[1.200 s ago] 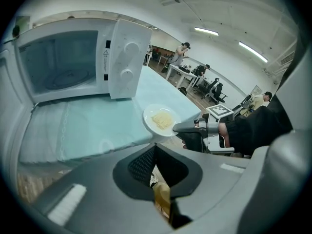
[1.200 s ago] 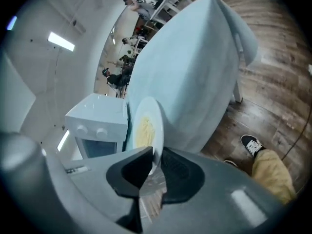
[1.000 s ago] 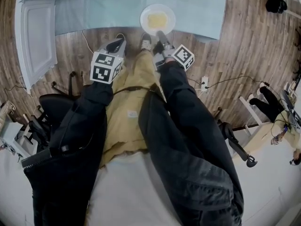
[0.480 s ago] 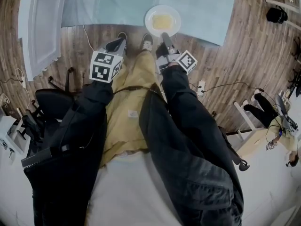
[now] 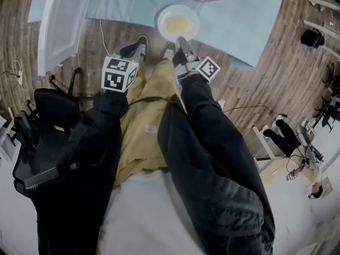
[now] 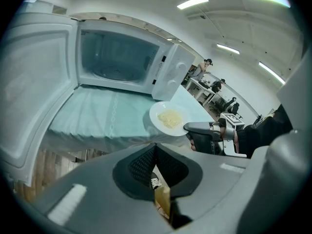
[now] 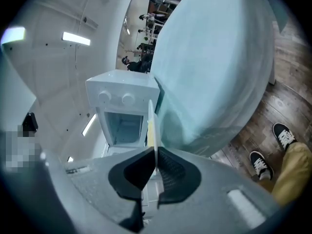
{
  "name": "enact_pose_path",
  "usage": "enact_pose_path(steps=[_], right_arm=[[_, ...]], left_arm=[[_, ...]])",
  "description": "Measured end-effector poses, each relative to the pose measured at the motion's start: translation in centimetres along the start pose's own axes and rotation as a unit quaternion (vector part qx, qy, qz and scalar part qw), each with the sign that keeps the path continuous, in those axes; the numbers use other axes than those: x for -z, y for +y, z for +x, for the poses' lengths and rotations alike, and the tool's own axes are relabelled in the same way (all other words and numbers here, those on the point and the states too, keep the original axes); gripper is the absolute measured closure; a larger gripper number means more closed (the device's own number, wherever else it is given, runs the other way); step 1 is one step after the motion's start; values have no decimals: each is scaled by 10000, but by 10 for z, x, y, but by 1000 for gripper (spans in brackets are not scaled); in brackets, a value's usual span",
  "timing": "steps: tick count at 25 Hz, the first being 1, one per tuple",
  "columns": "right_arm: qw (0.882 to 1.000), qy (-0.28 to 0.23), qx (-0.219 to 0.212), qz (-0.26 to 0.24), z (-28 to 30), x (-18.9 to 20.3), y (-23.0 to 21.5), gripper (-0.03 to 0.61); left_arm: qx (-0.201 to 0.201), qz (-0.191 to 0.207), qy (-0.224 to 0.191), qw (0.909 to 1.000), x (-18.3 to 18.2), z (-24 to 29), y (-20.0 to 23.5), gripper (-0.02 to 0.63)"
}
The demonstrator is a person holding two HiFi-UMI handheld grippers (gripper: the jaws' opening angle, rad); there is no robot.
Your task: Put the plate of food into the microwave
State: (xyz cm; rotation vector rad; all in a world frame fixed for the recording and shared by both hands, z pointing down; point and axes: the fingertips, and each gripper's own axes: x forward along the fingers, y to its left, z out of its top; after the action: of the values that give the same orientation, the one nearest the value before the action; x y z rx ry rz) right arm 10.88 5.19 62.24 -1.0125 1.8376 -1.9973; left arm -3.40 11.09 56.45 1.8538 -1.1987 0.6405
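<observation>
Now the right gripper's (image 5: 181, 40) jaws, just closing, pinch the plate's (image 5: 178, 23) near rim.

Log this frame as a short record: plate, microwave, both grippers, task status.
plate: white, holds yellow food, at the near edge of the table, outside the microwave
microwave: on the table, door swung open
right gripper: shut on the plate's rim, jaws have just been closing
left gripper: shut, empty
task status: plate not yet in the microwave
</observation>
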Motion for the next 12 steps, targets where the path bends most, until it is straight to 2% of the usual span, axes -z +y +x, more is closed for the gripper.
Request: enact_pose_path(steps=[12], right_arm=[[9975, 658, -225, -147, 72, 38, 37, 569]], left_arm=[[-302, -547, -275, 9977, -1, -21, 53, 614]])
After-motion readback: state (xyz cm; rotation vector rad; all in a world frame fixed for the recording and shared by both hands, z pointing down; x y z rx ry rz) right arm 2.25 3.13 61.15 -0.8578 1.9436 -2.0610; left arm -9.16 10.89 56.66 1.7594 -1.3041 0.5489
